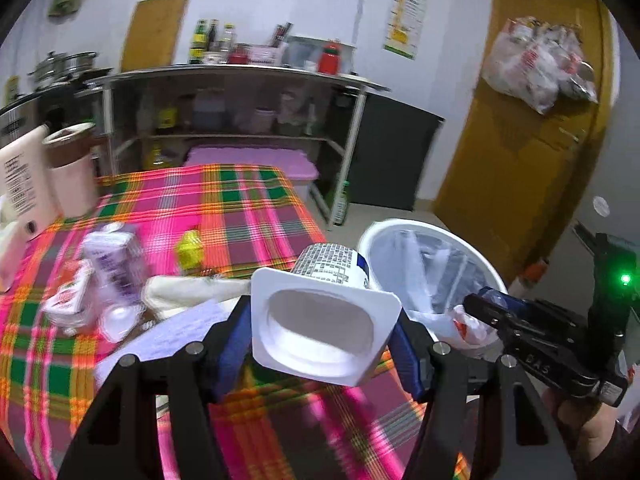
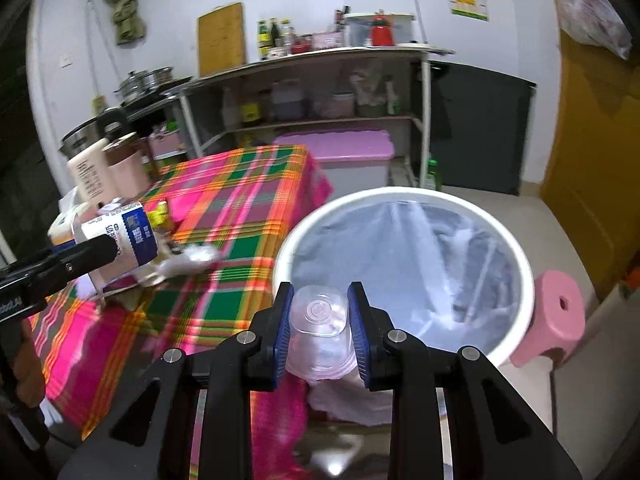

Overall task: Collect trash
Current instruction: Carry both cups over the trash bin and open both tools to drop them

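My left gripper (image 1: pixel 324 324) is shut on a white yogurt cup (image 1: pixel 324 320), its open mouth facing the camera, held above the plaid table (image 1: pixel 240 208) near its right edge. The cup also shows in the right wrist view (image 2: pixel 124 240). My right gripper (image 2: pixel 320 320) is shut on a clear plastic cup (image 2: pixel 320 332), bottom forward, at the near rim of the white trash bin (image 2: pixel 520 264) lined with a clear bag. The bin (image 1: pixel 372 236) and my right gripper (image 1: pixel 486 304) also show in the left wrist view. More trash lies on the table: a purple carton (image 1: pixel 114 260), a small red-and-white carton (image 1: pixel 68 296), a yellow wrapper (image 1: pixel 190 246).
A lotion bottle (image 1: pixel 20 176) and a pink jar (image 1: pixel 74 168) stand at the table's far left. A metal shelf with bottles (image 1: pixel 240 100) and a purple-lidded box (image 2: pixel 340 148) stand behind. A pink stool (image 2: pixel 556 316) sits right of the bin. A brown door (image 1: pixel 520 140) is at right.
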A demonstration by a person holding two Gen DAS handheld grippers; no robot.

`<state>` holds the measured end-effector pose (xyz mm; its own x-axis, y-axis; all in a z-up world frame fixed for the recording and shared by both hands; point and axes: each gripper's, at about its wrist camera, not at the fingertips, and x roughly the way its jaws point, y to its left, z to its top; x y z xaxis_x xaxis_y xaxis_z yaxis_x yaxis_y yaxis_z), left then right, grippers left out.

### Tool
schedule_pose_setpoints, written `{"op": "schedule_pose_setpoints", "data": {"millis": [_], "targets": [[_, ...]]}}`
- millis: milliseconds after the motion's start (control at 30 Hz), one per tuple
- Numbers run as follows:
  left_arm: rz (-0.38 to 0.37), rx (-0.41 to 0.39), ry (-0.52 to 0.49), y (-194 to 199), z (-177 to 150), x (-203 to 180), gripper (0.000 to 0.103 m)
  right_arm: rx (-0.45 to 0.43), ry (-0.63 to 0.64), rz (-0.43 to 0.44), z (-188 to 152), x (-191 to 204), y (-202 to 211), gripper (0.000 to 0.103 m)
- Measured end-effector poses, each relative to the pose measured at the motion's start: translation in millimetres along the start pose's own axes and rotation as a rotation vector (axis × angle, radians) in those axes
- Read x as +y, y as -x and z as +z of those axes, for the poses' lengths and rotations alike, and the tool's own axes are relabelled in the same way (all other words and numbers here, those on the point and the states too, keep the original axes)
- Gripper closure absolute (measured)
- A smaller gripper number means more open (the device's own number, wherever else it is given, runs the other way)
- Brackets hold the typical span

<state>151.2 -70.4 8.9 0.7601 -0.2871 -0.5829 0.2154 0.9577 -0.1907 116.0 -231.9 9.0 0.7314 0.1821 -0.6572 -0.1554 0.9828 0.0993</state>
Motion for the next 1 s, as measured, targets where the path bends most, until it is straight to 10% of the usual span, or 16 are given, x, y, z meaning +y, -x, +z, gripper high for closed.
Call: {"op": "schedule_pose_setpoints", "data": {"millis": [667,1000], "targets": [[-0.178,0.100,-0.137,-77.1,22.7,-74.2,0.037,0.093,-0.083,-0.067,-5.3,-66.6,-24.8,0.073],[-0.178,0.116,-0.157,-84.1,22.3,-79.1,0.037,0.068,-0.071,-0.069,-8.8,-65.7,-20.8,0.052]]}}
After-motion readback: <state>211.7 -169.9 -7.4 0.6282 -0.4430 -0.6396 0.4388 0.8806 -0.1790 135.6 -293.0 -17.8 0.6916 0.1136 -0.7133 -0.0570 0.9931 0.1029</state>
